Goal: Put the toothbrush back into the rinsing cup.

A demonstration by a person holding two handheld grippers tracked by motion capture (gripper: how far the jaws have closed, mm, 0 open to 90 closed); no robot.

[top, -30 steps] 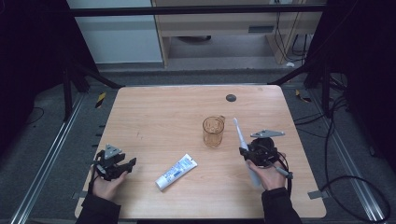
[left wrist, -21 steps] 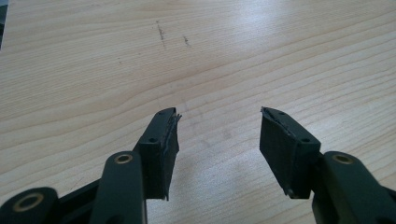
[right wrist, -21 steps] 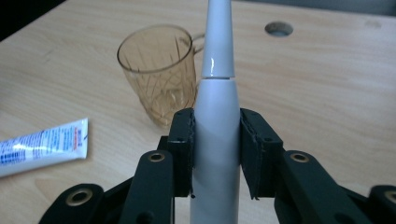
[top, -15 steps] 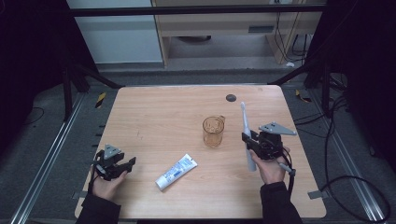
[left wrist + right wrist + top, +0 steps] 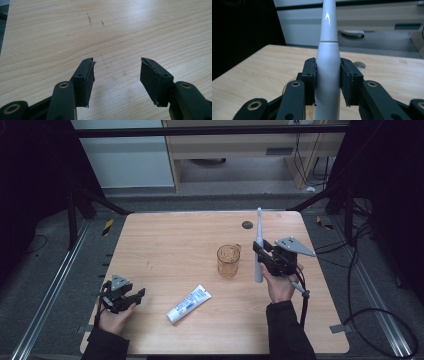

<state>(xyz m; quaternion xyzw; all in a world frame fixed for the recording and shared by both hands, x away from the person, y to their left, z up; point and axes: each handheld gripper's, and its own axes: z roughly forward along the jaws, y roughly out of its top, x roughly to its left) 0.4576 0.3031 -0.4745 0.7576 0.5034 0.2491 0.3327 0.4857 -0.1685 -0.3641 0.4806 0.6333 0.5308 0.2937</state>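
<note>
Your right gripper (image 5: 260, 251) pinches the white electric toothbrush (image 5: 258, 245) upright, just right of the amber plastic cup (image 5: 228, 260); insertion remains. Your left gripper (image 5: 131, 296) rests spread on the counter (image 5: 165, 245)

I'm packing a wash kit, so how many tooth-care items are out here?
2. The electric toothbrush is upright in the right tongs, beside the amber cup. The toothpaste tube lies flat on the table, toward the near edge.
</note>
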